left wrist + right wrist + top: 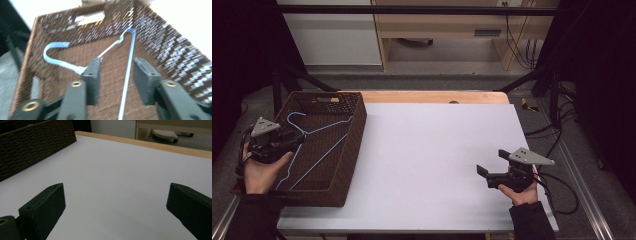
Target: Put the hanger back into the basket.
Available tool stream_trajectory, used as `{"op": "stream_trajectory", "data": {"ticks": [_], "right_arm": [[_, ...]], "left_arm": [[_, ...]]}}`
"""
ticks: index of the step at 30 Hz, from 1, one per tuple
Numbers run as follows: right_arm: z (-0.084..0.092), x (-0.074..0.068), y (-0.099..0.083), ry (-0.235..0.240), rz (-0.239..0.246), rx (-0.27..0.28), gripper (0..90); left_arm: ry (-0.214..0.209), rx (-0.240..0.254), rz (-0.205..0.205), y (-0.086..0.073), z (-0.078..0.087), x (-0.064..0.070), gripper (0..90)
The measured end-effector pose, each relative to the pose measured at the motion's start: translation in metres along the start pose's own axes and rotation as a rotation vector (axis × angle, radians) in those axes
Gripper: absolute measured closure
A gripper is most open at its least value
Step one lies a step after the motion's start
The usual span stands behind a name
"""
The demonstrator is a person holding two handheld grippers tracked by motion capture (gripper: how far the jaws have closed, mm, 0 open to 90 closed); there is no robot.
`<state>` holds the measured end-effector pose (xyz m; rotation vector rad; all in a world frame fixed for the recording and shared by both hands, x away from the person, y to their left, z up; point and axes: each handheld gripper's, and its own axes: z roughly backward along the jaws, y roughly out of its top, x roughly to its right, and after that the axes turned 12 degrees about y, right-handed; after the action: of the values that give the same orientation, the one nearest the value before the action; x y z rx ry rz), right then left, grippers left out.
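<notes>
A dark brown woven basket [354, 145] stands on the left of the white table top [437, 145]. A light blue wire hanger [319, 157] lies flat inside it. My left gripper [297, 140] hovers over the basket's left side, held in a hand. In the left gripper view the hanger [130, 50] runs up between the jaws of my left gripper [118, 62], which stand apart without touching the wire. My right gripper [492, 161] rests low over the table's right side. Its jaws [116, 187] are spread wide with nothing between them.
The basket's side wall [32, 145] rises at the left of the right gripper view. A wooden strip [437, 96] edges the table's far side. Black cables [562, 190] trail off the right edge. Dark frame bars [532, 75] and a cabinet [332, 35] stand behind.
</notes>
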<state>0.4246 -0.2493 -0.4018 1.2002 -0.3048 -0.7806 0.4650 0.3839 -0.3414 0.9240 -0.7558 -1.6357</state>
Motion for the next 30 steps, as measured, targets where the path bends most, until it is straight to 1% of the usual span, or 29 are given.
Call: {"op": "stream_trajectory", "data": {"ticks": [1, 5, 6, 7, 10, 13, 15, 18, 21, 24, 25, 26, 29, 30], "right_arm": [[0.000, 0.000, 0.000, -0.004, 0.001, -0.001, 2.6], [0.001, 0.000, 0.000, -0.004, 0.001, 0.005, 2.6], [0.001, 0.000, 0.000, -0.003, 0.000, 0.008, 2.6], [0.001, 0.000, 0.000, -0.003, 0.000, 0.010, 2.6], [0.001, 0.000, 0.000, -0.003, 0.001, 0.010, 2.6], [0.002, 0.000, 0.001, -0.003, 0.004, 0.012, 2.5], [0.002, 0.000, 0.001, -0.002, 0.005, 0.009, 2.5], [0.003, 0.000, 0.001, -0.002, 0.004, 0.013, 2.5], [0.003, 0.000, 0.001, 0.000, 0.004, 0.015, 2.4], [0.004, 0.000, 0.001, -0.001, 0.009, 0.014, 2.4], [0.004, 0.000, 0.001, 0.000, 0.008, 0.015, 2.3], [0.004, 0.000, 0.001, -0.001, 0.008, 0.015, 2.3], [0.004, -0.001, 0.001, 0.000, 0.004, 0.020, 2.2], [0.004, -0.001, 0.001, 0.000, 0.003, 0.021, 2.2]], "left_arm": [[-0.014, 0.026, -0.002, 0.001, 0.005, 0.003, 51.9], [-0.084, 0.116, 0.039, 0.004, 0.020, 0.020, 42.1], [-0.100, 0.137, 0.043, 0.005, 0.024, 0.026, 39.2], [-0.107, 0.145, 0.044, 0.006, 0.026, 0.029, 37.2], [-0.148, 0.171, 0.045, 0.007, 0.032, 0.043, 31.0], [-0.201, 0.201, 0.060, 0.008, 0.036, 0.057, 25.7], [-0.223, 0.213, 0.060, 0.008, 0.038, 0.067, 22.9], [-0.251, 0.226, 0.042, 0.007, 0.042, 0.083, 19.7], [-0.288, 0.232, 0.019, 0.005, 0.044, 0.099, 18.6], [-0.334, 0.246, 0.023, 0.000, 0.044, 0.113, 18.4], [-0.354, 0.245, 0.028, -0.002, 0.044, 0.117, 18.0], [-0.364, 0.243, 0.025, -0.004, 0.043, 0.121, 17.7], [-0.379, 0.229, 0.005, -0.010, 0.038, 0.132, 15.9], [-0.388, 0.224, 0.007, -0.013, 0.036, 0.136, 15.5]]}}
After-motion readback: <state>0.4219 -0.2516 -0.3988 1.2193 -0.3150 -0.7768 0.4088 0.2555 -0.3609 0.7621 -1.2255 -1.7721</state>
